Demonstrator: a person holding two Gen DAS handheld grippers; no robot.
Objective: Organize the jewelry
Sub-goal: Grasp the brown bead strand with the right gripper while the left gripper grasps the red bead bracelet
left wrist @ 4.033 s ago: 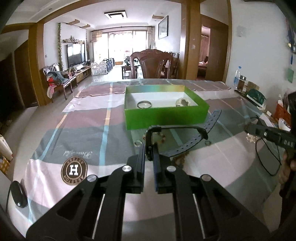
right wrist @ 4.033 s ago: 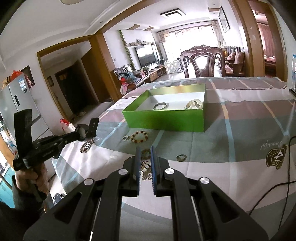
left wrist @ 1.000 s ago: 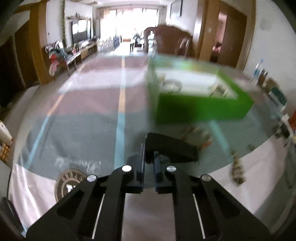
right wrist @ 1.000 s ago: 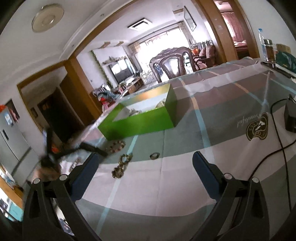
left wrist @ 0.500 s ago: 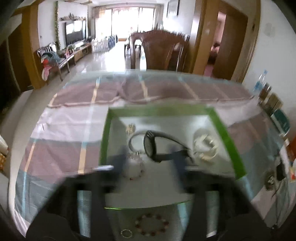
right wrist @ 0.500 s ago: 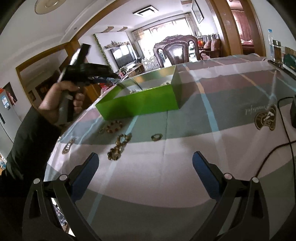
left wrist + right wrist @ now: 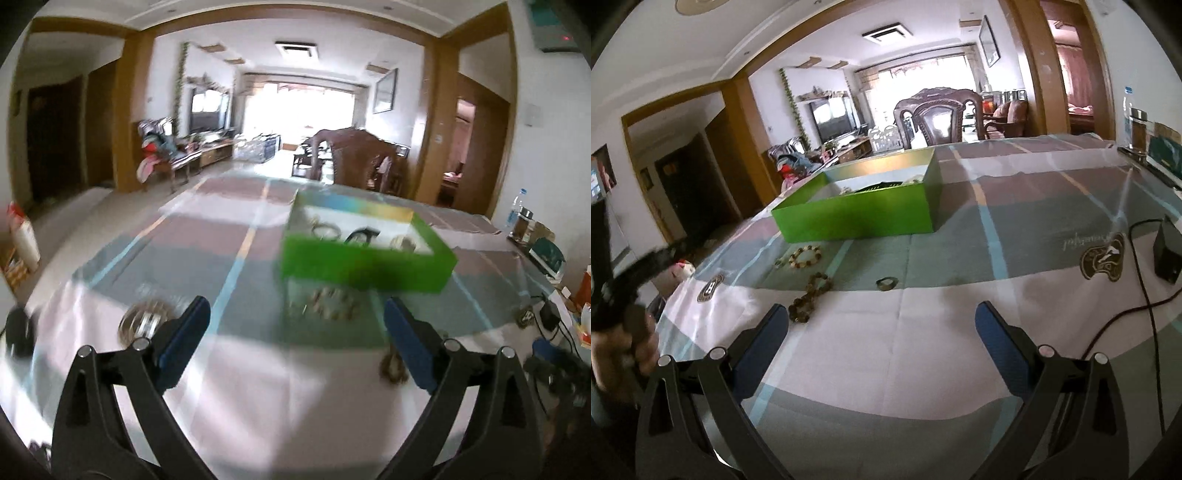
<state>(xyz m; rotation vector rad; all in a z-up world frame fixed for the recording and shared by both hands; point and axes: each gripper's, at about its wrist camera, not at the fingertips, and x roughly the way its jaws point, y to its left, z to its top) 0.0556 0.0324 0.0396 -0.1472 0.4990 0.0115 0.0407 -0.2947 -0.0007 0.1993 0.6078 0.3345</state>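
A green box (image 7: pixel 364 264) stands on the table; in the left wrist view a black watch (image 7: pixel 360 236), a bangle (image 7: pixel 327 232) and a pale bracelet (image 7: pixel 402 242) lie in it. The box also shows in the right wrist view (image 7: pixel 860 216). On the cloth in front of it lie a beaded bracelet (image 7: pixel 805 256), a dark bead string (image 7: pixel 809 297) and a small ring (image 7: pixel 886 283). My left gripper (image 7: pixel 293 343) is open and empty, low over the near cloth. My right gripper (image 7: pixel 879 339) is open and empty, short of the bead string.
A black adapter (image 7: pixel 1169 254) and cable (image 7: pixel 1141 291) lie at the right. Bottles and a jar (image 7: pixel 519 221) stand at the far right table edge. A wooden chair (image 7: pixel 936 120) is behind the table. The left hand with its gripper (image 7: pixel 624 295) is at the left edge.
The left gripper carried the black watch over the box, opened and left it inside, then drew back low towards the near edge. The right gripper opened earlier and stays open.
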